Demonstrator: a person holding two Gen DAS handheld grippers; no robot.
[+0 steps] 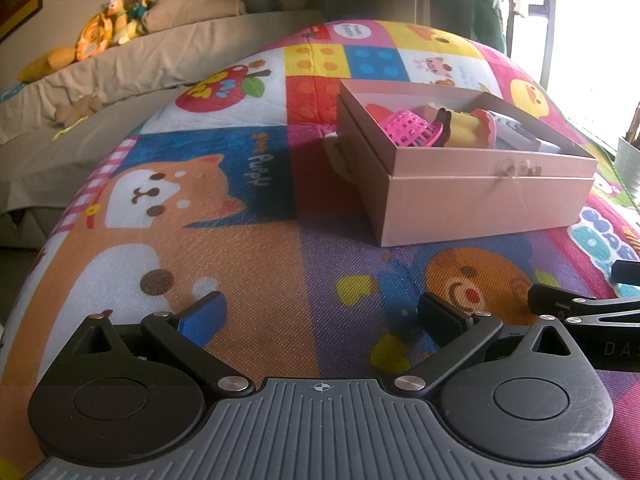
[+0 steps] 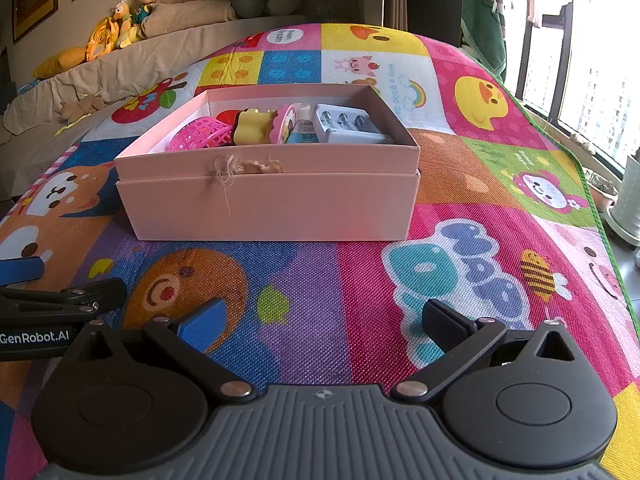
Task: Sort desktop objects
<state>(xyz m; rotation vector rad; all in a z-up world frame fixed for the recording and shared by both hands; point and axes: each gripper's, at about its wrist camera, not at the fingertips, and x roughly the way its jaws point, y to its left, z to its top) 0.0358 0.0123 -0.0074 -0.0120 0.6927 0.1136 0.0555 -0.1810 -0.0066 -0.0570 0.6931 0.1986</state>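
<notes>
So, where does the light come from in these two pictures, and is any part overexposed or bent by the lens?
Left wrist view: daylight enters from the right, the window is blown out white, and the pink box casts a shadow to its left. Right wrist view: the window is bright, yet buildings show through it. Both views: the fisheye curves the play mat into a dome.

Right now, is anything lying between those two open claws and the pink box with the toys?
Nothing visible. Only bare play mat lies between the right gripper, the left gripper and the pink box. Both are open and empty.
</notes>
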